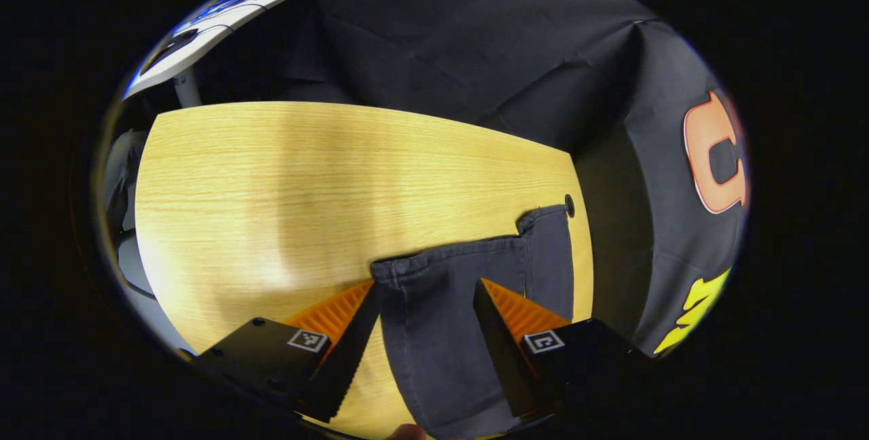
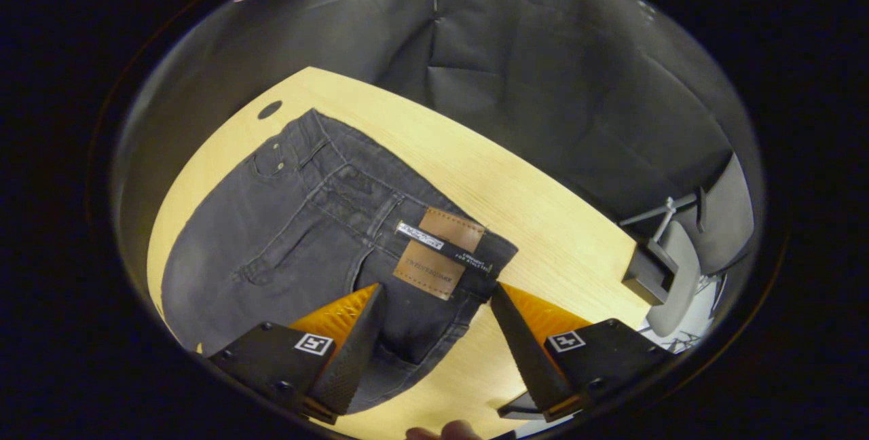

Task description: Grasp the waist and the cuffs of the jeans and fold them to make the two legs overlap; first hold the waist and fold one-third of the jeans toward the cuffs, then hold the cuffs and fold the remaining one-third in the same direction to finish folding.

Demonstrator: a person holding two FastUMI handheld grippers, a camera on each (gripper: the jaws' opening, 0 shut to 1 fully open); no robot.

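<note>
Dark grey jeans lie flat on a light wooden table (image 1: pixel 271 175). In the left gripper view the leg cuffs (image 1: pixel 468 257) reach up between the fingers of my left gripper (image 1: pixel 426 287), which stands open above the cloth. In the right gripper view the waist (image 2: pixel 353 202) of the jeans, with a brown leather patch (image 2: pixel 438 250) and a paper tag, spreads across the table (image 2: pixel 529 195). My right gripper (image 2: pixel 438 290) is open just above the waistband corner near the patch, and nothing is pinched between its fingers.
A small dark hole (image 2: pixel 269 109) sits in the tabletop near the jeans, the same hole (image 1: pixel 569 205) showing beside the cuffs. A grey chair (image 2: pixel 686 257) stands past the table's edge. Black cloth walls close in behind the table. A fingertip (image 2: pixel 445 432) shows at the bottom edge.
</note>
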